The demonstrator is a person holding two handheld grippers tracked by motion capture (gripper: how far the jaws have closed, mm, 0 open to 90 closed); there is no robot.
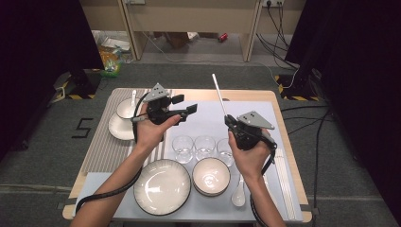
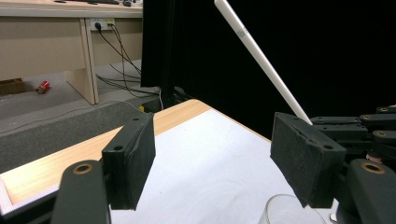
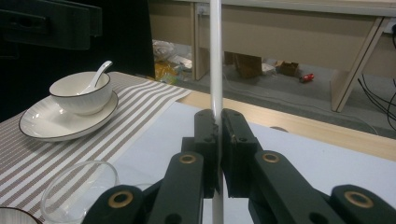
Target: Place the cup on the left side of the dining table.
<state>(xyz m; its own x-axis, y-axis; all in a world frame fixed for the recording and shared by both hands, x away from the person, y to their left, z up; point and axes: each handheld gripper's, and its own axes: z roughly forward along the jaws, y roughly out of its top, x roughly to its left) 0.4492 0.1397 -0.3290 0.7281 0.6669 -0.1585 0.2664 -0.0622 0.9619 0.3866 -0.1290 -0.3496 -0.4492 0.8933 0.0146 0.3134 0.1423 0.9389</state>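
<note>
My right gripper (image 1: 228, 119) (image 3: 218, 140) is shut on a long white chopstick (image 1: 218, 94) (image 3: 215, 56), which stands nearly upright and leans away over the white mat (image 1: 208, 118). The same chopstick (image 2: 261, 60) slants across the left gripper view, rising out of the right gripper's black body (image 2: 373, 135). My left gripper (image 1: 185, 105) (image 2: 212, 158) is held in the air above the mat's back left part. Its jaws stand wide apart with nothing between them.
Three clear glasses (image 1: 204, 146) stand in a row mid-table. In front of them are a large plate (image 1: 162, 186), a bowl (image 1: 211, 175) and a white spoon (image 1: 239, 194). More chopsticks (image 1: 283, 179) lie at the right edge. A bowl with a spoon (image 1: 125, 109) (image 3: 80, 88) sits on a plate on the striped mat (image 1: 104, 146).
</note>
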